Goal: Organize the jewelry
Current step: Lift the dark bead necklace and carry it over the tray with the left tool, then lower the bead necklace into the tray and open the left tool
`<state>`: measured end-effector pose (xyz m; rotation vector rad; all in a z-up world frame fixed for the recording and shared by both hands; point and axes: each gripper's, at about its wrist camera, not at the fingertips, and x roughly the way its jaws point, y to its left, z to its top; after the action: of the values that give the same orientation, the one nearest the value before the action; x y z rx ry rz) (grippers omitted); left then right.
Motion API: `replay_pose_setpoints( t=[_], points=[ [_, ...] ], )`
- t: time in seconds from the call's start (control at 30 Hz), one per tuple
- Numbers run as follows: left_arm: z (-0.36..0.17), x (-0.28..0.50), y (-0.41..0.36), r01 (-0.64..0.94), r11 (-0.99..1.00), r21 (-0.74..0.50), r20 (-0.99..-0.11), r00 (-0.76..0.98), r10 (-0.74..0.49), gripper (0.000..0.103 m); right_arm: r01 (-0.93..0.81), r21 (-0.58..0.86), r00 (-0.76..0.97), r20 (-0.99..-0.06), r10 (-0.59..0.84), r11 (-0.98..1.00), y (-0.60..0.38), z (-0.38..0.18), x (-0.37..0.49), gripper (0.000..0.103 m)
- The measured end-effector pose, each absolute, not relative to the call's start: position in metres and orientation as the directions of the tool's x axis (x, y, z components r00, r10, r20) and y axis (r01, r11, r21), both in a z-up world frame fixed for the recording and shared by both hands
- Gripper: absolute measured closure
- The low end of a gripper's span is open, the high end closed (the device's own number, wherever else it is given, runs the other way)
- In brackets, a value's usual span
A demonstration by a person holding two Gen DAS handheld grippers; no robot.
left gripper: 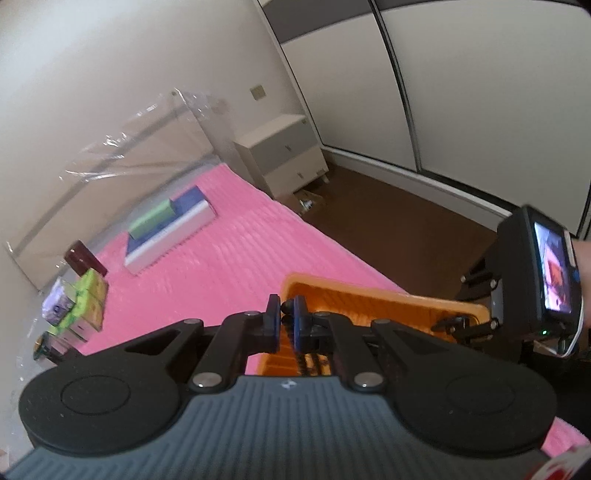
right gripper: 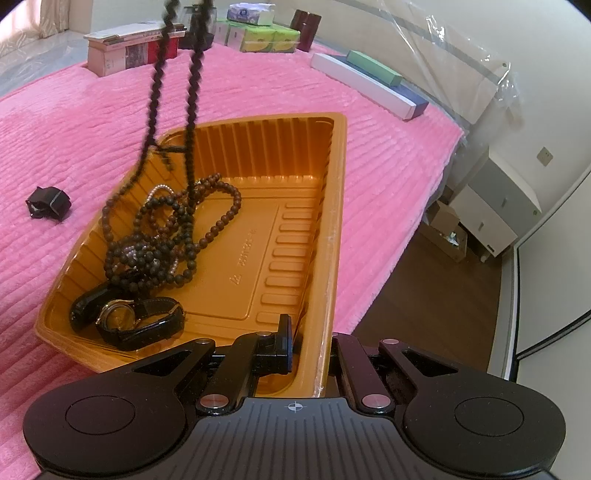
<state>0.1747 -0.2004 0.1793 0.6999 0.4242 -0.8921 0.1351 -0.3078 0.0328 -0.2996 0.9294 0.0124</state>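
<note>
An orange plastic tray (right gripper: 258,236) lies on the pink bedspread. My left gripper (left gripper: 285,314) is shut on a dark bead necklace (left gripper: 286,307) and holds it above the tray (left gripper: 369,299). In the right wrist view the necklace (right gripper: 192,92) hangs in two strands from the top edge, its lower end coiled in the tray among other beads (right gripper: 166,236). A black-strap wristwatch (right gripper: 125,317) lies in the tray's near left corner. My right gripper (right gripper: 310,339) is shut on the tray's near right rim, one finger (right gripper: 282,339) inside the wall. A small dark item (right gripper: 48,203) lies on the bedspread left of the tray.
Boxes line the bed's far side: a long white, blue and green stack (right gripper: 369,79), yellow-green tissue packs (right gripper: 266,38), a dark red box (right gripper: 306,24), a pink and red box (right gripper: 133,48). The bed edge drops to a brown floor (right gripper: 436,302) by a white nightstand (right gripper: 498,210).
</note>
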Motion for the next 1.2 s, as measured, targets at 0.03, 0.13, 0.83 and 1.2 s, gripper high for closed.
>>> replay_pose_setpoints(
  t=[0.03, 0.13, 0.83, 1.2],
  points=[
    [0.176, 0.175, -0.201, 0.825, 0.429, 0.368, -0.610, 0.562, -0.558, 0.097, -0.139, -0.248, 0.601, -0.791, -0.118, 0.959, -0.308, 0.032, 0.135, 0.098],
    [0.168, 0.179, -0.208, 0.835, 0.420, 0.356, -0.626, 0.547, -0.556, 0.097, -0.138, -0.247, 0.598, -0.792, -0.118, 0.959, -0.309, 0.031, 0.135, 0.098],
    [0.125, 0.188, -0.221, 0.865, 0.409, 0.290, -0.700, 0.483, -0.525, 0.097, -0.137, -0.244, 0.593, -0.797, -0.118, 0.960, -0.311, 0.029, 0.136, 0.098],
    [0.115, 0.196, -0.225, 0.875, 0.421, 0.240, -0.716, 0.453, -0.532, 0.097, -0.137, -0.243, 0.591, -0.798, -0.117, 0.960, -0.312, 0.029, 0.136, 0.098]
  ],
)
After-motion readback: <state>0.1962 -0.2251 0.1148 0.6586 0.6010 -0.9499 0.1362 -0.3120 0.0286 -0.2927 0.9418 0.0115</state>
